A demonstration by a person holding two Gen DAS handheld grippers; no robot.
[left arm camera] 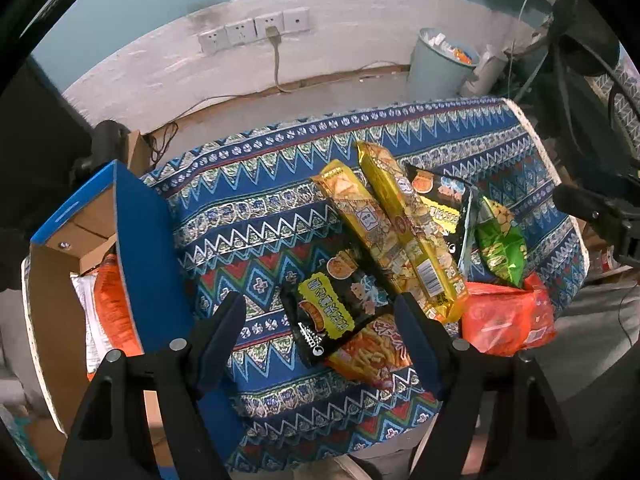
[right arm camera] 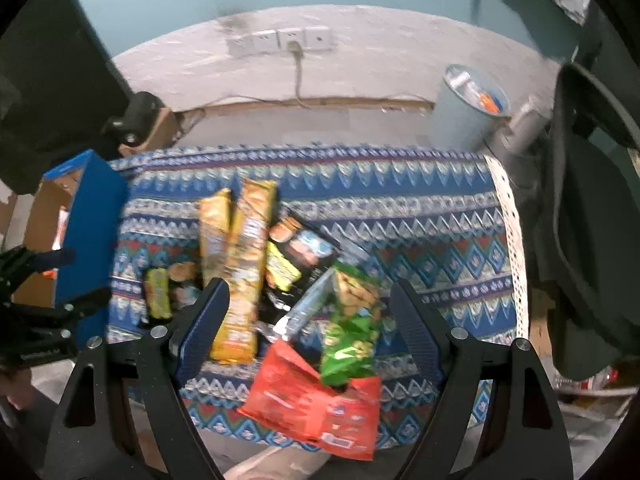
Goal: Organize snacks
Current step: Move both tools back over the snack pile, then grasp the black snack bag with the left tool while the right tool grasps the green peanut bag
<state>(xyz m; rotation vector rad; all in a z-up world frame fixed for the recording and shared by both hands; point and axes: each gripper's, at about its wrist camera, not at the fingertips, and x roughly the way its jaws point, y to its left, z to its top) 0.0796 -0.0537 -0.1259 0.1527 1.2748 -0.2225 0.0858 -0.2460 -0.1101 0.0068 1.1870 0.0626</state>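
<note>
Your left tongs (left arm camera: 320, 332) stand wide with nothing between the pads, hanging over the near edge of the counter (left arm camera: 256, 208), which is draped in a blue zigzag-patterned cloth. Just ahead of them, lying between the two fingers' lines, is the black crinkly snack bag with the yellow label (left arm camera: 334, 312), resting on top of an orange bag printed with fries (left arm camera: 372, 354); its long axis runs diagonally, from near-left toward far-right, so it sits skewed to your jaw gap. Your right tongs (right arm camera: 310, 322) are equally wide and empty, and straight under them lie the green foil snack bag (right arm camera: 352, 332) and, nearer the counter's near edge, the flat red plastic packet (right arm camera: 316, 404). The two long yellow biscuit packs (left arm camera: 404, 232) lie side by side, stretching away toward the far edge. The blue-sided cardboard box (left arm camera: 132, 240), already holding an orange packet, stands at the left edge, just beside your left tongs, so I judge the left hand the nearer one for carrying the black bag across; a slight roll would square the pads to it.
</note>
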